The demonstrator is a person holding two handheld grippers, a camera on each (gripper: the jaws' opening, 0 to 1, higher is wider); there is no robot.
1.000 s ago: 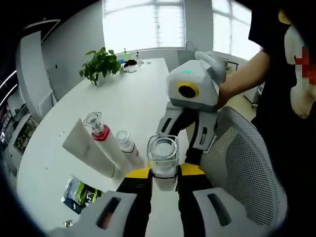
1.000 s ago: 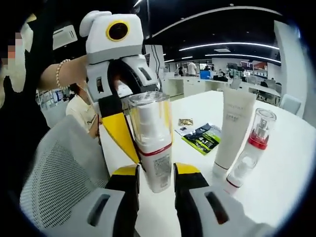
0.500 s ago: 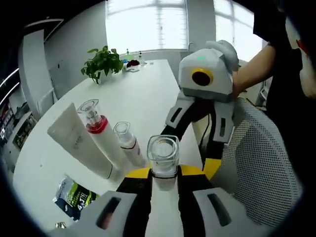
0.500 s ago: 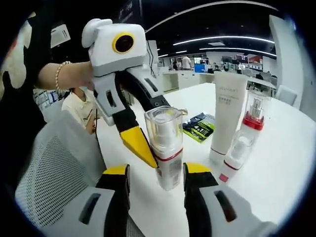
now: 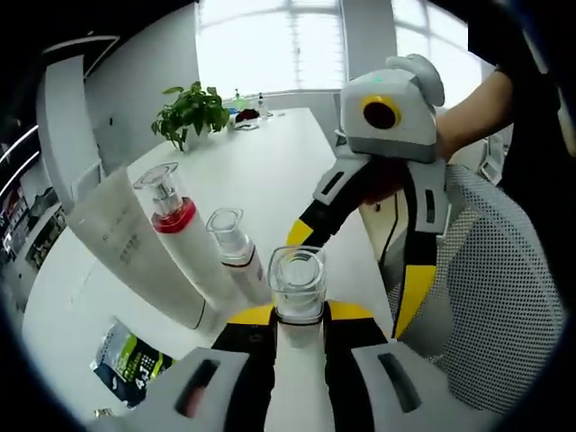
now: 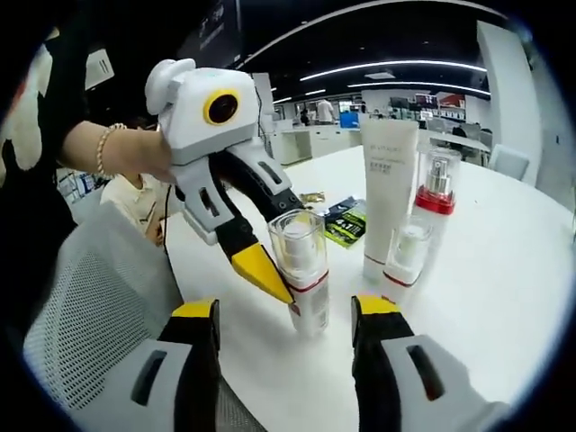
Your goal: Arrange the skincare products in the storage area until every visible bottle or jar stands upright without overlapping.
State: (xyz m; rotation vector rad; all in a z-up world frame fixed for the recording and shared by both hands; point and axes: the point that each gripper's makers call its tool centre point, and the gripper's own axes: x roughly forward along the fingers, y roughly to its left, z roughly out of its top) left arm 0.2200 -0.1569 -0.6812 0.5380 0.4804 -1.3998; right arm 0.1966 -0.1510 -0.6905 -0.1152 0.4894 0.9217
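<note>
A clear-capped white bottle with a red band (image 5: 297, 286) (image 6: 303, 274) is near the table's edge, its base on or just above the tabletop. My left gripper (image 5: 301, 313) is shut on it, and one of its yellow fingertips (image 6: 258, 267) presses the bottle's side. My right gripper (image 6: 286, 308) (image 5: 353, 270) stands wide open, apart from the bottle on both sides. Behind stand a white tube (image 6: 387, 198) (image 5: 126, 252), a red-collared pump bottle (image 6: 435, 211) (image 5: 175, 229) and a small clear-capped bottle (image 6: 405, 254) (image 5: 236, 259), all upright and close together.
A dark green sachet (image 6: 346, 225) (image 5: 130, 360) lies flat on the white table (image 5: 261, 171) by the tube. A potted plant (image 5: 191, 112) stands at the far end. A grey mesh chair (image 5: 490, 315) (image 6: 81, 315) sits against the table's edge beneath the grippers.
My right gripper's jaws, close around the red-banded bottle a second ago, have spread wide and let it go. The left gripper keeps its hold on that bottle.
</note>
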